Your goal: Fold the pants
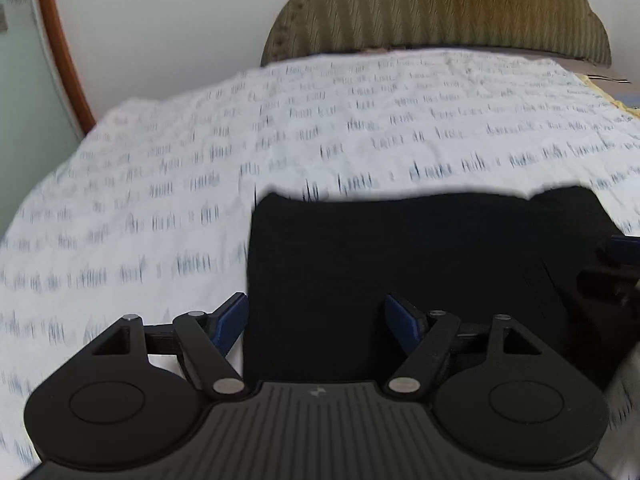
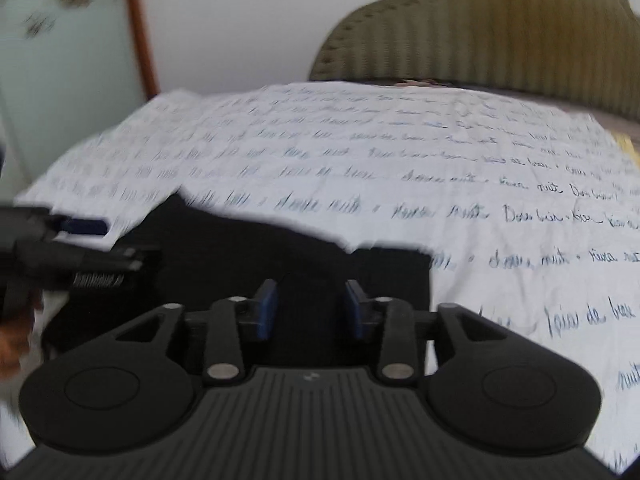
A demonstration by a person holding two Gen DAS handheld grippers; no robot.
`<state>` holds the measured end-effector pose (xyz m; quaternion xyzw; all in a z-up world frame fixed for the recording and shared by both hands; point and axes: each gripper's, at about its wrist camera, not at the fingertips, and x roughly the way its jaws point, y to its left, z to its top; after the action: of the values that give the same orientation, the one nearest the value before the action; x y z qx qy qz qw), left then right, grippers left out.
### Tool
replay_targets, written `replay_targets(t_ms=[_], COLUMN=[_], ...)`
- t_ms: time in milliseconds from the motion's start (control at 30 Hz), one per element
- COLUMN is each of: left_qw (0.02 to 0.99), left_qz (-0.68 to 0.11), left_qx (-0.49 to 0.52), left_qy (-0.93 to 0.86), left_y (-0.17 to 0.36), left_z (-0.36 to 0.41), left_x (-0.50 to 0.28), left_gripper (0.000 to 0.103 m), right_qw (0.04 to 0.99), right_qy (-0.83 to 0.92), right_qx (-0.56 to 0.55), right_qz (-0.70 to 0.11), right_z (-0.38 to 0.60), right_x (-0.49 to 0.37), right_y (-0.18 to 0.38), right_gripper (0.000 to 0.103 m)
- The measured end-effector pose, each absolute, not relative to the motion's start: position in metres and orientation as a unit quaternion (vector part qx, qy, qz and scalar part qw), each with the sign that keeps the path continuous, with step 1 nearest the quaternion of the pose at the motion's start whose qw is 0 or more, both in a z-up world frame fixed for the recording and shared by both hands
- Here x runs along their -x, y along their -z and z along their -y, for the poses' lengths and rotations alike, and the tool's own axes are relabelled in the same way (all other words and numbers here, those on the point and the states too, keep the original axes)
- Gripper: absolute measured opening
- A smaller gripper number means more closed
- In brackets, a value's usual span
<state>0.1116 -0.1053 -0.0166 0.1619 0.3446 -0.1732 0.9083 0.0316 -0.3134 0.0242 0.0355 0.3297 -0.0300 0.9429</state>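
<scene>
The black pants (image 1: 420, 260) lie folded into a flat rectangle on the bed; in the right wrist view the pants (image 2: 260, 256) fill the lower middle. My left gripper (image 1: 318, 320) hangs open over their near left part, its left finger (image 1: 234, 320) above the sheet just beside the cloth's left edge. My right gripper (image 2: 311, 310) stands open with a narrower gap over the pants' near right part, and no cloth is pinched between its blue pads. Each gripper shows in the other's view: the right gripper (image 1: 616, 264) at the far right, the left gripper (image 2: 60, 240) at the far left.
A white sheet with blue handwriting print (image 1: 280, 128) covers the bed. An olive padded headboard (image 1: 440, 8) stands at the far end against a white wall. A brown wooden frame (image 1: 60, 40) and a pale door are at the left. Both views are motion-blurred.
</scene>
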Motion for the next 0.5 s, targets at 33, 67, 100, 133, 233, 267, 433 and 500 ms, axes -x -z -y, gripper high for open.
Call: replay_targets(t_ms=[33,67,100,133,233,267,433,500], left_qw=[0.909,0.911,0.914,0.915,0.914,0.915,0.914,0.915], left_qz=[-0.343,-0.334,-0.325,-0.322,-0.326,-0.329,-0.352,-0.351], left_qx=[-0.170,-0.181,-0.187,-0.190,-0.188,-0.181,-0.136,-0.132], left_qy=[0.166,0.160,0.155,0.150,0.151,0.150,0.151,0.148], left_y=[0.023,0.028,0.029,0.027,0.022,0.023,0.025,0.026], left_z=[0.106,0.106,0.106,0.105,0.100,0.096,0.082,0.080], left_x=[-0.104,-0.096,-0.088,-0.082,-0.074,-0.074,-0.076,-0.073], left_gripper=[0.076,0.076,0.076,0.076,0.077,0.077,0.078,0.079], right_qw=[0.942,0.940,0.937,0.936,0.944,0.947,0.942,0.944], right_qy=[0.041,0.053,0.066,0.079,0.085,0.078,0.091,0.103], right_qx=[-0.007,0.023,0.045,0.050,0.025,0.018,0.036,0.029], right_qz=[-0.333,-0.336,-0.339,-0.338,-0.317,-0.312,-0.322,-0.312], right_z=[0.305,0.299,0.296,0.293,0.286,0.284,0.277,0.272], right_x=[-0.027,-0.024,-0.020,-0.015,0.003,0.007,0.009,0.011], right_y=[-0.019,-0.011,-0.004,-0.004,-0.017,-0.018,0.000,-0.006], right_gripper=[0.043,0.045,0.045,0.045,0.049,0.055,0.060,0.060])
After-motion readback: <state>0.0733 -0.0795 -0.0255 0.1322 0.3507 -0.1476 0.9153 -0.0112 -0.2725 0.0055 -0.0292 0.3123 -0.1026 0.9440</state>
